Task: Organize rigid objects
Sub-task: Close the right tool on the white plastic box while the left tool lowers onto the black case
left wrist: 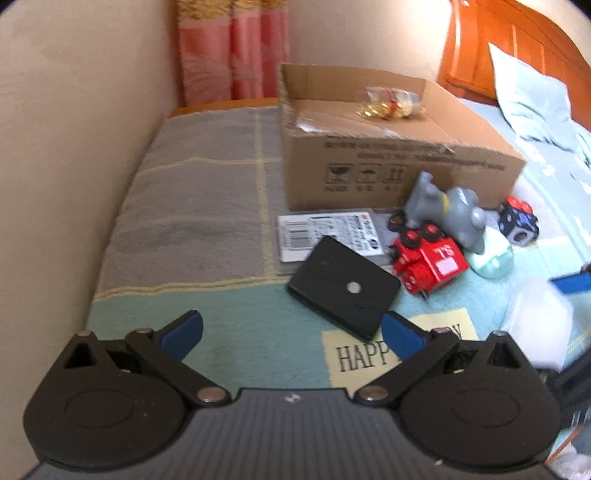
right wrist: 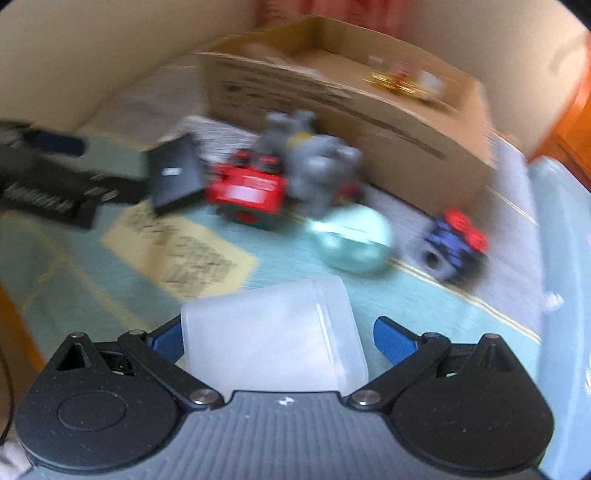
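An open cardboard box (left wrist: 391, 162) stands on the bed with a small jar of gold pieces (left wrist: 391, 103) inside. In front of it lie a black flat case (left wrist: 343, 288), a red toy truck (left wrist: 428, 262), a grey elephant figure (left wrist: 447, 210), a pale green round case (left wrist: 495, 254) and a dark fidget cube (left wrist: 517, 221). My left gripper (left wrist: 291, 332) is open and empty, just short of the black case. My right gripper (right wrist: 277, 339) is open, its jaws either side of a translucent white container (right wrist: 273, 332) lying on the blanket; whether they touch it is unclear.
A barcode-printed packet (left wrist: 317, 232) lies under the black case. A wall runs along the left, with a pink curtain (left wrist: 232, 48) behind the box. A pillow (left wrist: 532, 103) and wooden headboard (left wrist: 517, 33) are at the right. The left gripper (right wrist: 55, 177) shows in the right wrist view.
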